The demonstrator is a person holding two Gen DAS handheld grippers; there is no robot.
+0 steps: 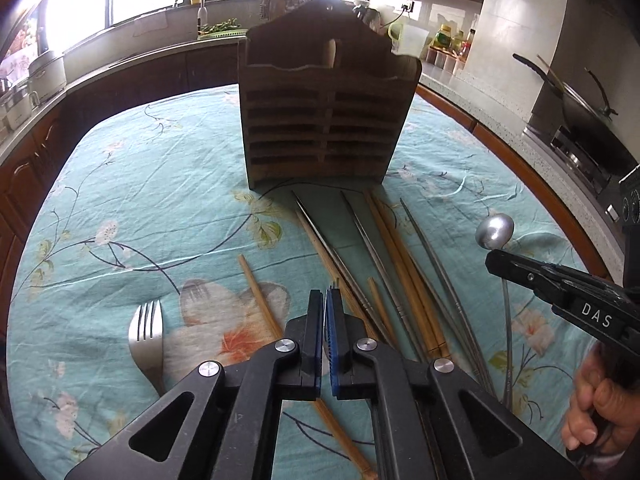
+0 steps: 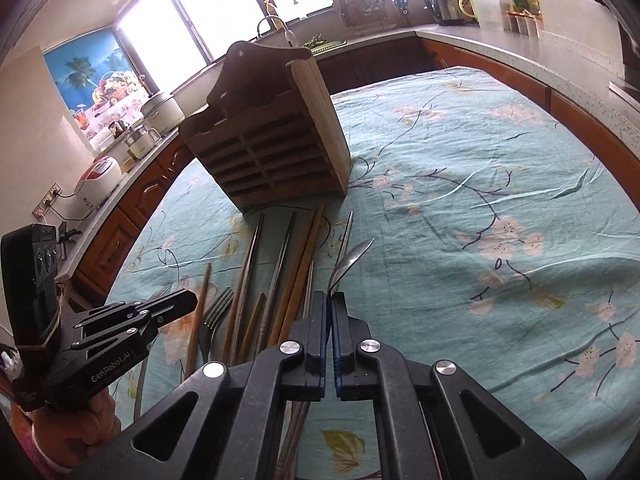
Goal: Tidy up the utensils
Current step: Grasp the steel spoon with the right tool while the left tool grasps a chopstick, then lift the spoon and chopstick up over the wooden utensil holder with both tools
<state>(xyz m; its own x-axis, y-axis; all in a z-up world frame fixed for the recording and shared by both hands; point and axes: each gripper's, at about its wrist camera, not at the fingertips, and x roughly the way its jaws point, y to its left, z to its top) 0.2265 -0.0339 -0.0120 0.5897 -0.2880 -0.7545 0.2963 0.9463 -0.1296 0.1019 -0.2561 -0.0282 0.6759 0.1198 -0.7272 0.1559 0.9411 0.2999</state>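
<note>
Two grippers over the table. Left gripper (image 1: 329,294): jaws closed, blue pads clamped on the thin tip of a metal chopstick (image 1: 340,264). Right gripper (image 2: 331,300): jaws closed on the handle of a spoon (image 2: 350,258), bowl raised above the cloth, seen as a round silver back from the left wrist view. A hand (image 1: 600,404) holds the right gripper at the frame edge.

Loose utensils lie between the grippers and the holder: wooden chopsticks (image 1: 400,264), metal chopsticks, a fork (image 1: 147,336) at the left. Wooden utensil holder (image 1: 326,120) stands upright just beyond their tips. Surface: teal floral tablecloth (image 1: 132,200), wrinkled. Room: kitchen, counter (image 2: 480,48) running round, bright windows, kettle (image 2: 440,2), wok (image 1: 576,112) on the stove.
</note>
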